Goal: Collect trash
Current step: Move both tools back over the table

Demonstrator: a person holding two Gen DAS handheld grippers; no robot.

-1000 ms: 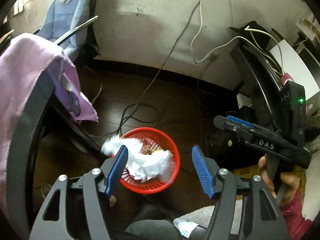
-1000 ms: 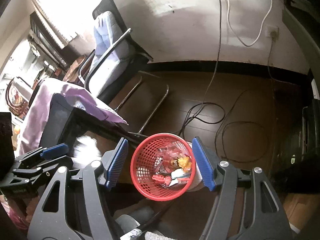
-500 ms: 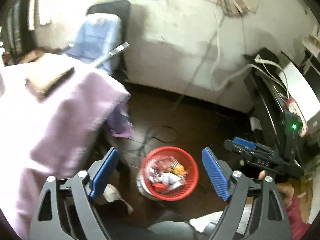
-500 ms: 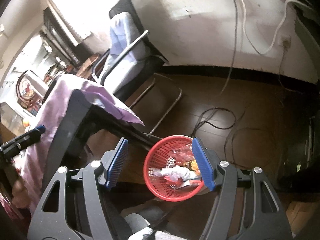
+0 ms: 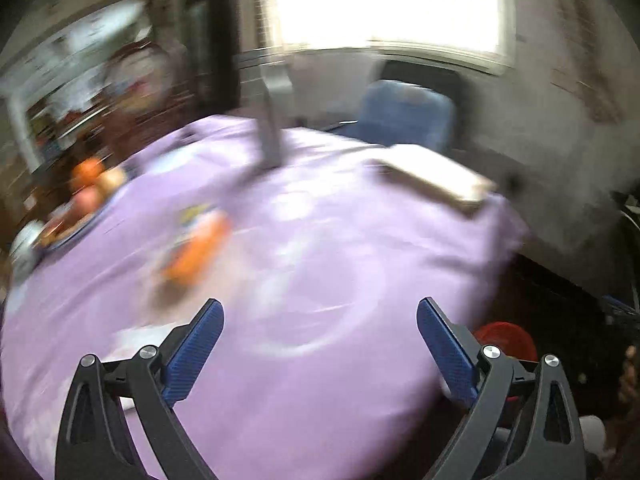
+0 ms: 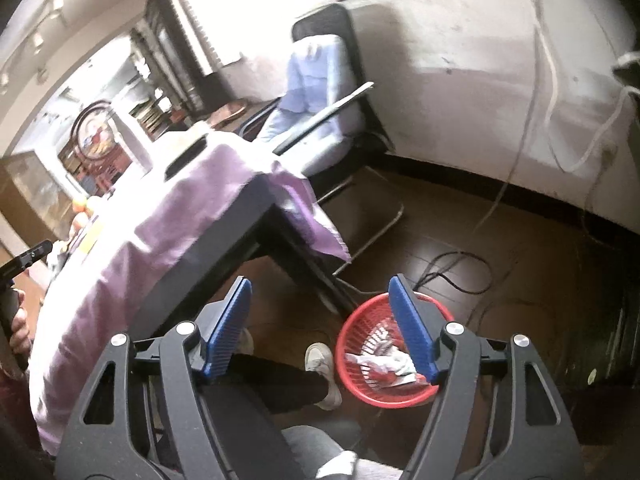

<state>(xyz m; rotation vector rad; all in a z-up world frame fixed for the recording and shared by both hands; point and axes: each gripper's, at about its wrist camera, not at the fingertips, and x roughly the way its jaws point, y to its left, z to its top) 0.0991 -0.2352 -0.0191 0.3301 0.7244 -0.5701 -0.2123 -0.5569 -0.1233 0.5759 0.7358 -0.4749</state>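
My left gripper is open and empty above the purple tablecloth; this view is blurred. An orange wrapper lies on the cloth ahead and to the left. The red trash basket shows past the table's right edge. In the right wrist view my right gripper is open and empty above the floor, beside the red basket, which holds white crumpled paper and wrappers. My left gripper's tip shows at the far left over the table.
A plate of fruit sits at the table's left. A flat box or book lies near the far right corner. A blue-covered chair stands by the wall. Cables trail on the dark floor. My shoes are beside the basket.
The white paper left my left gripper and lies in the basket. My left gripper swung up from the basket to over the table. My right gripper drew back to the left of the basket.
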